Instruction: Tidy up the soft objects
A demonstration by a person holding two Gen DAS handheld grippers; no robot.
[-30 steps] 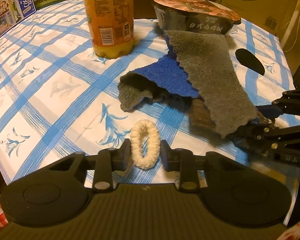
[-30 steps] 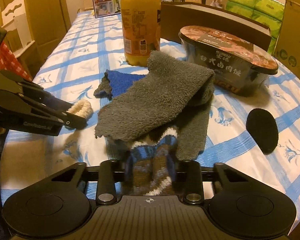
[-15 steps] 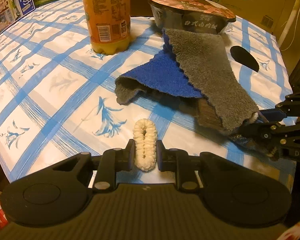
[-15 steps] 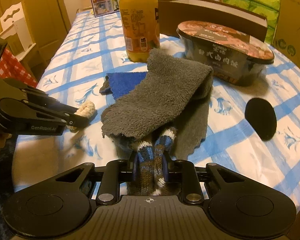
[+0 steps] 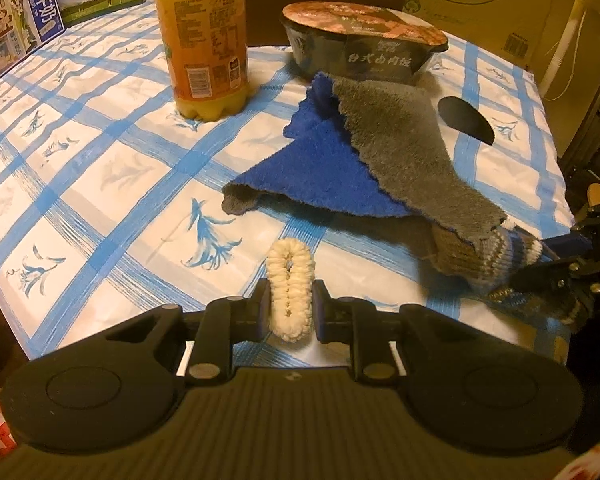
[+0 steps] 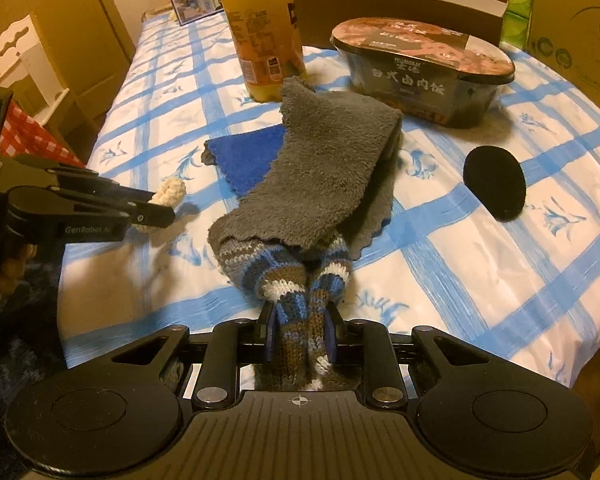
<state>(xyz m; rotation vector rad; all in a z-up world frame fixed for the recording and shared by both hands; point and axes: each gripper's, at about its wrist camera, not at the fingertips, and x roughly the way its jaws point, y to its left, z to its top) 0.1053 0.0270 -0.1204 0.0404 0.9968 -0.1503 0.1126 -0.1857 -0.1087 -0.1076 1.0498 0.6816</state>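
My left gripper [image 5: 290, 310] is shut on a cream fluffy hair tie [image 5: 291, 280], squeezed into a narrow loop just above the tablecloth. In the right wrist view that gripper [image 6: 156, 212] holds the hair tie [image 6: 171, 192] at the left. A striped knitted piece [image 6: 296, 284] in blue, brown and white is pinched by my right gripper [image 6: 298, 336]; its far end lies under a grey fluffy cloth [image 6: 320, 176] with a blue side [image 6: 248, 156]. From the left wrist view the grey cloth [image 5: 404, 140] drapes over the knitted piece [image 5: 484, 252], with the right gripper [image 5: 548, 280] at the right edge.
An orange drink bottle [image 5: 202, 36] and a dark sealed food bowl [image 5: 364, 44] stand behind the cloth. A black oval pad [image 6: 494, 184] lies to the right on the blue-checked tablecloth [image 5: 100, 160]. Cartons and boxes line the far edge; a dark box [image 6: 396, 4] stands behind the bowl.
Both grippers closed further on what they hold, the hair tie pressed narrower. The right gripper pulled the knitted piece partly out from under the grey cloth and lifted a little.
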